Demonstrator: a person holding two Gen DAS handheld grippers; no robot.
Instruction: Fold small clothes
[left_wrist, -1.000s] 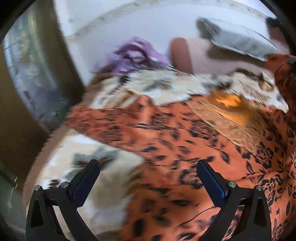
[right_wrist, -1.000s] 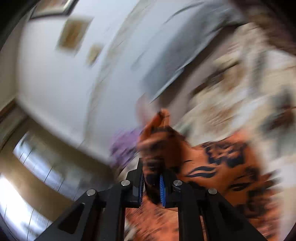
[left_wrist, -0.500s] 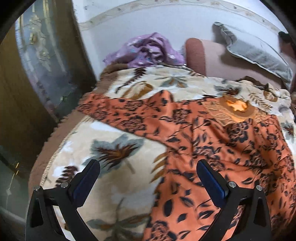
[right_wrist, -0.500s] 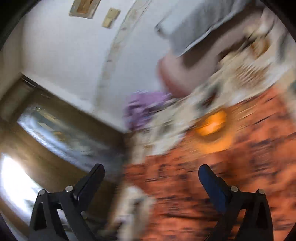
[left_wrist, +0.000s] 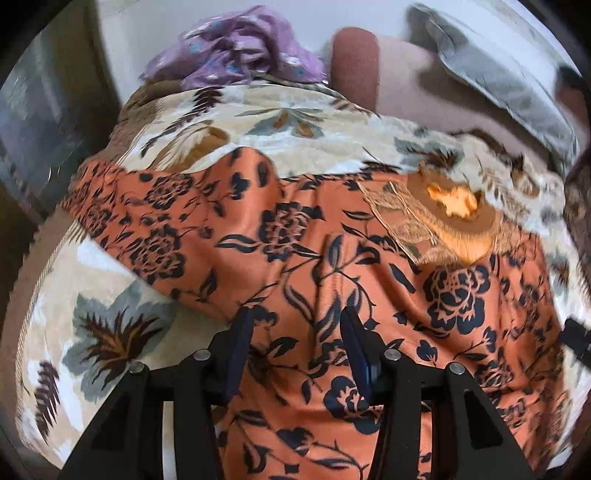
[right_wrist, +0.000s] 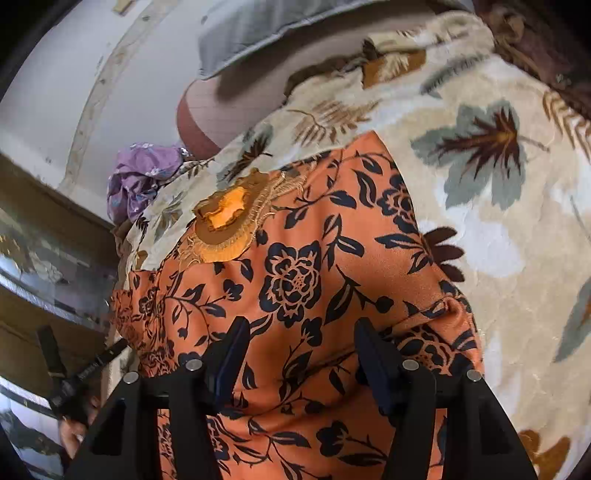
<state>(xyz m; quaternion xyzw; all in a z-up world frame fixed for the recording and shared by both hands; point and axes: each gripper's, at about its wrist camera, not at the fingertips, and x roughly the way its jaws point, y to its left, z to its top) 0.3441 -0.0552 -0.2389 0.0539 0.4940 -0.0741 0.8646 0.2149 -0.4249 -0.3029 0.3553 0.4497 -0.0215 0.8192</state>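
- Nearest, the left gripper (left_wrist: 295, 325) points steeply down over the orange top (left_wrist: 332, 266). Its jaws are about half open and closing, with a stretch of the cloth between them; the pads do not seem to press it yet.
- The right gripper (right_wrist: 299, 332) does the same over the top's other side, half open and closing, cloth between its jaws.
- The top lies spread on a leaf-print blanket (right_wrist: 498, 221), neckline (right_wrist: 225, 210) at the far end.
- Beyond, a purple garment (left_wrist: 236, 44) sits crumpled by the wall, a grey pillow (left_wrist: 498, 74) beside it.
- Risk: either gripper may pinch the plush blanket along with the thin cloth, dragging both.
- Risk: the slippery-looking fabric could slide free of a shallow pinch, skewing the fold.
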